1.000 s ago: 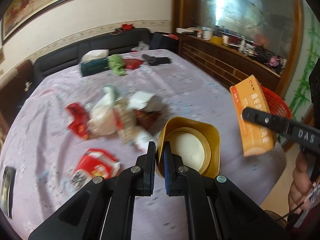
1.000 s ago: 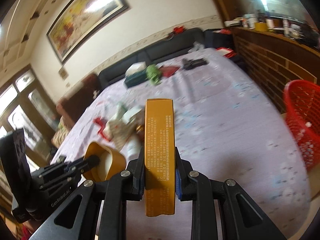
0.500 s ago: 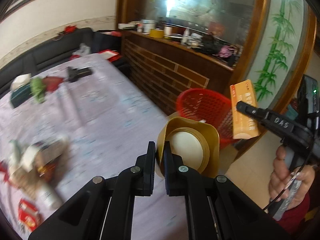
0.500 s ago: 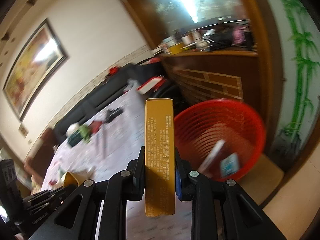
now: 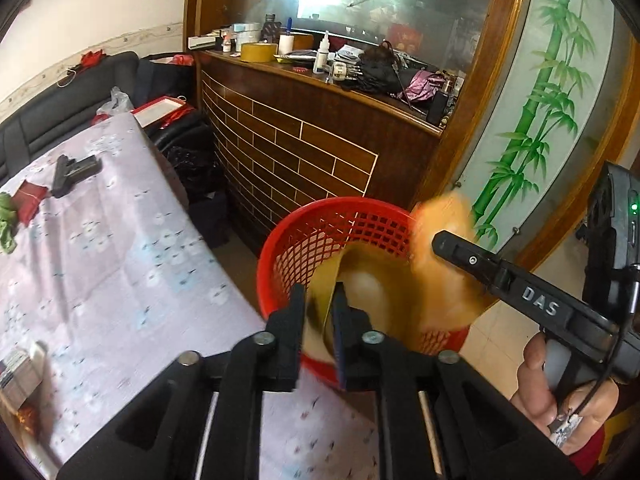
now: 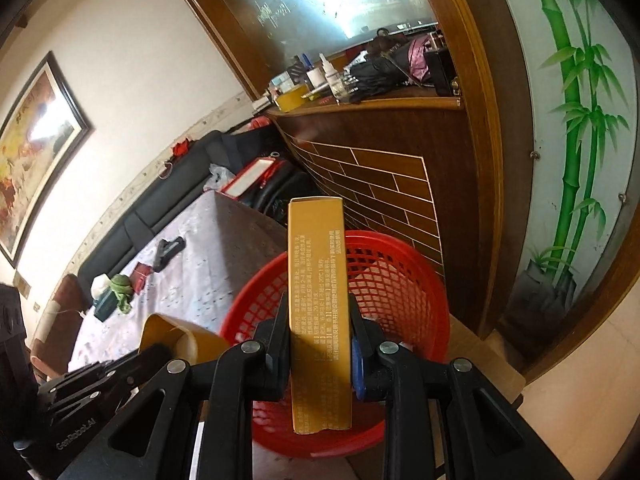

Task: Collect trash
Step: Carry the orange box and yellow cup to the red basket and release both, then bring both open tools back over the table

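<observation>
Two grippers are opening over the red basket (image 6: pixel 400 276): the right gripper (image 6: pixel 320 344) loosens around an upright orange box (image 6: pixel 318 280), long axis pointing away along its fingers, and the left gripper (image 5: pixel 320 320) frees a gold container (image 5: pixel 360 280), blurred, either of which might clip the rim and spill onto the floor

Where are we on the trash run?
Both pieces are over the red basket. The left gripper is opening around the gold tub, and the right gripper around the orange box. Wrappers remain on the table.
</observation>
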